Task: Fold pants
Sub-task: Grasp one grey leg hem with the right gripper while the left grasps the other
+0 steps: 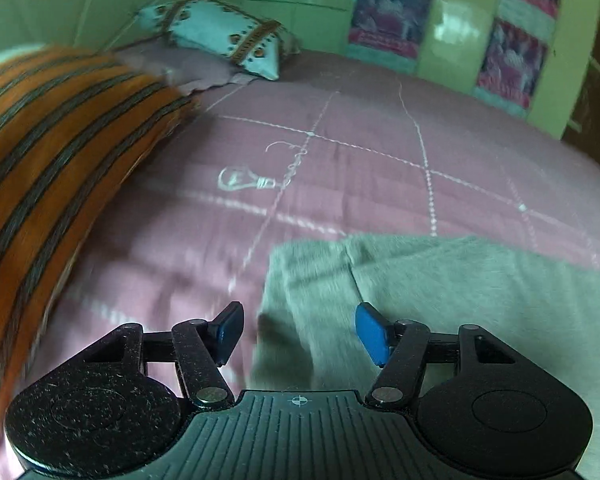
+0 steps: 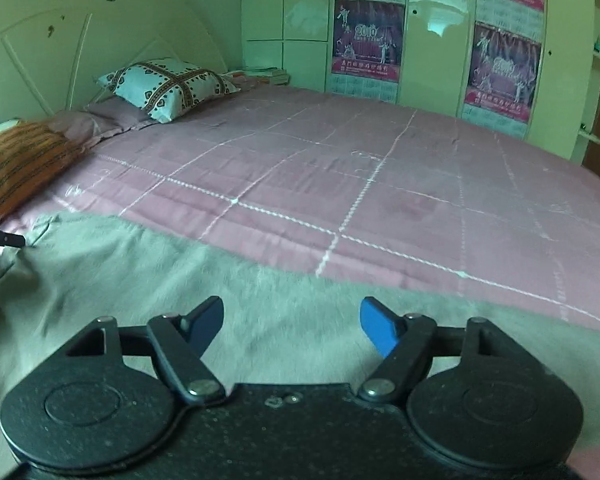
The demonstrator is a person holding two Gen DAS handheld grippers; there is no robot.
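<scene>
One pair of grey pants [image 2: 148, 272] lies spread flat along the near edge of the bed [image 2: 340, 168], on a pink cover crossed by white stitched lines. In the left wrist view one end of the pants [image 1: 440, 292] shows a straight edge with a seam, and the left gripper [image 1: 298, 330] hangs just over that end with its two blue-padded fingers spread apart and nothing between them; whether the pads touch the cloth cannot be told because the view is blurred. The right gripper [image 2: 292, 326] sits over the middle stretch of the grey cloth, its two fingers likewise spread wide and holding nothing. At the far left of the right wrist view a dark finger tip pokes in at the pants' end. One orange pillow with dark stripes [image 1: 48, 168] lies to the left on the bed. One pale blue patterned pillow [image 2: 166, 86] rests at the head, leaning near the green headboard [image 2: 40, 40]. Behind the bed stands a glossy green wardrobe [image 2: 436, 52] carrying four posters, two on each of two doors [image 2: 366, 46].
</scene>
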